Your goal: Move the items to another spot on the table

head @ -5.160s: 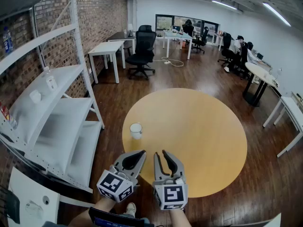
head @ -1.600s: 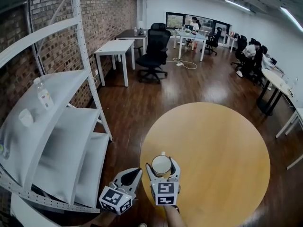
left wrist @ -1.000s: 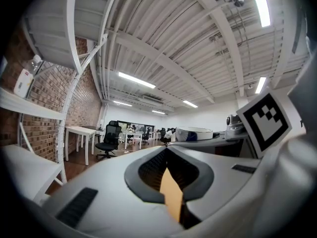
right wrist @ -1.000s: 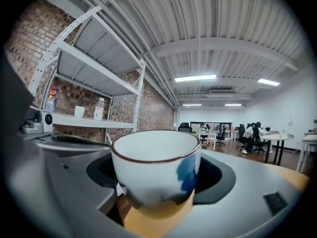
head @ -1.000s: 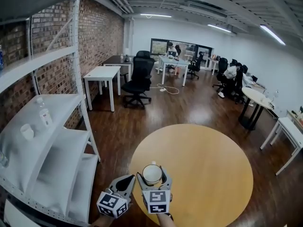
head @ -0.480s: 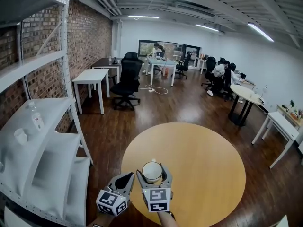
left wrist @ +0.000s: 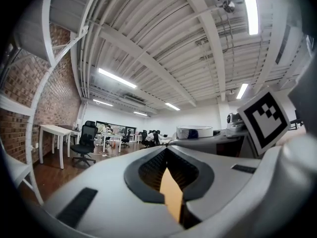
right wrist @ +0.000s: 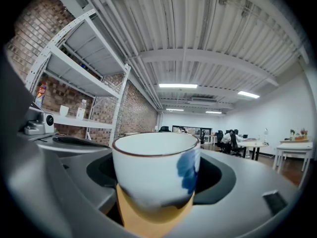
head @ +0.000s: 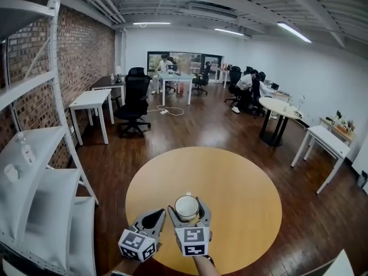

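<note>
The right gripper [head: 188,204] has the cup [head: 187,208] and it is a firm pinch: the two fingers [right wrist: 69,182] press in on either side of the white cup, which sits upright between them with a blue splash on the side and a dark line round the rim. Below it, in the gap between the fingers, the yellow of the round counter [head: 241,183] shows through. Whether the base is touching the counter or held just clear of it, no view settles.

Over to the left gripper [head: 155,216], just beside the right one on its left. Nothing between its fingers [left wrist: 124,167]; the tips are pressed together, with only a sliver of yellow counter showing through the slot behind them. From its own view the cup's rim sits off to the right of those fingers, next to the right gripper's marker cube [left wrist: 263,119].

Both grippers hang over the near edge of the counter. Well beyond the fingers and to their left stands a white shelving unit [head: 34,171] with a bottle [head: 24,150] on it; farther ahead, a black office chair [head: 133,105] beside a white desk [head: 89,99].
</note>
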`<state>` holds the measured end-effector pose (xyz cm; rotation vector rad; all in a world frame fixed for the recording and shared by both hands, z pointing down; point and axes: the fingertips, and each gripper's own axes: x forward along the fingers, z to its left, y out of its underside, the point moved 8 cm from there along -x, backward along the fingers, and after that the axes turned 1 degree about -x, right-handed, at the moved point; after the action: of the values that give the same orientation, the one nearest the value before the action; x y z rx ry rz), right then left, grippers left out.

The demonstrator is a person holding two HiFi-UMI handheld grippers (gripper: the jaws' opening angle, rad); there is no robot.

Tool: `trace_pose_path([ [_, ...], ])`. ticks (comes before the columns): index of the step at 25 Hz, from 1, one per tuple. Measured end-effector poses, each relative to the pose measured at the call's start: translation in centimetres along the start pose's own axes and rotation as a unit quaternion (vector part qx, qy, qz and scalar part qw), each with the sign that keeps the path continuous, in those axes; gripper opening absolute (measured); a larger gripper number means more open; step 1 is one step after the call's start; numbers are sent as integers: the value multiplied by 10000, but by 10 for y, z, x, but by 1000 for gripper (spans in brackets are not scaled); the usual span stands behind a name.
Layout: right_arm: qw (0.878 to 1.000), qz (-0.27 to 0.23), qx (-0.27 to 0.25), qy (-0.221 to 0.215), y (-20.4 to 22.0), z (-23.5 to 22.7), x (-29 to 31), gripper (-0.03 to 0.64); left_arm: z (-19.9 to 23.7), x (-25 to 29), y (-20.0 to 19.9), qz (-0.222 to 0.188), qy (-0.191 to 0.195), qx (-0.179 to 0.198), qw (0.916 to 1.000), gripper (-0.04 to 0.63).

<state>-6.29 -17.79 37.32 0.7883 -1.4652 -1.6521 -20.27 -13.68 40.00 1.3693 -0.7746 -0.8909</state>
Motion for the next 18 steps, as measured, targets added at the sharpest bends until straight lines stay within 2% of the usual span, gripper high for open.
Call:
trace_pose_path([
  [18, 9971, 99, 92, 745, 42, -216, -123, 402, -206, 139, 15, 36, 794, 64, 9968, 3],
])
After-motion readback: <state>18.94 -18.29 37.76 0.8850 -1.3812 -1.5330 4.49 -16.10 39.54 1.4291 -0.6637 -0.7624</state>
